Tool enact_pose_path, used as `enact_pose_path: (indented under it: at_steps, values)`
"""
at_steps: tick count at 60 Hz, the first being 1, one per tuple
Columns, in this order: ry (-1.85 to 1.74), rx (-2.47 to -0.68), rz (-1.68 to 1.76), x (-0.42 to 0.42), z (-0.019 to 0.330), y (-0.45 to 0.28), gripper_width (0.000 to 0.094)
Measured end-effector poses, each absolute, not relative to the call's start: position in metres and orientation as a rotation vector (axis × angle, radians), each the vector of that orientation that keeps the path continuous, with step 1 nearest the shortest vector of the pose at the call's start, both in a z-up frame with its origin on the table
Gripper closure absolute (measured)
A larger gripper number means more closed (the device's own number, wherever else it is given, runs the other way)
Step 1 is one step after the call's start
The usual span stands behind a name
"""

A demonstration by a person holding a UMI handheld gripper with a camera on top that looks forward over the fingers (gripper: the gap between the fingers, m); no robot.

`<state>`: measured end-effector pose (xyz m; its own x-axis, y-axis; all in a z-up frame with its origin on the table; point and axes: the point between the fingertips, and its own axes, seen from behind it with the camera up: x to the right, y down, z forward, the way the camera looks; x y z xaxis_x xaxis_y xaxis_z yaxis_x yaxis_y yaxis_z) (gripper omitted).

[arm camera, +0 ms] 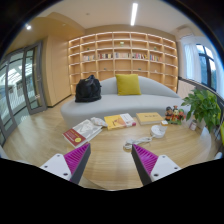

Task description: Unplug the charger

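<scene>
Gripper fingers wide open, empty, above wooden table; small item, possibly charger, ahead; sofa, shelves beyond

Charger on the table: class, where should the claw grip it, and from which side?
Probably grip the small pale charger by its body, coming straight ahead from the near side: it lies low on the wooden table, just ahead of the open claw. Its plug and cable are too small to tell.
</scene>
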<state>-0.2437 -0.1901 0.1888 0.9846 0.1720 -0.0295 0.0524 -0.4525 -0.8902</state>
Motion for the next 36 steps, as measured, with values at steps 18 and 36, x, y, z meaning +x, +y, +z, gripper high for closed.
enact_pose_path:
  at_steps: [18,36]
  values:
    - [-0.157,-2.117,0.070,-0.160,0.125,-0.176,0.0087]
    - [-0.043,-2.043,-0.056,-0.013,0.088,-0.066,0.0087]
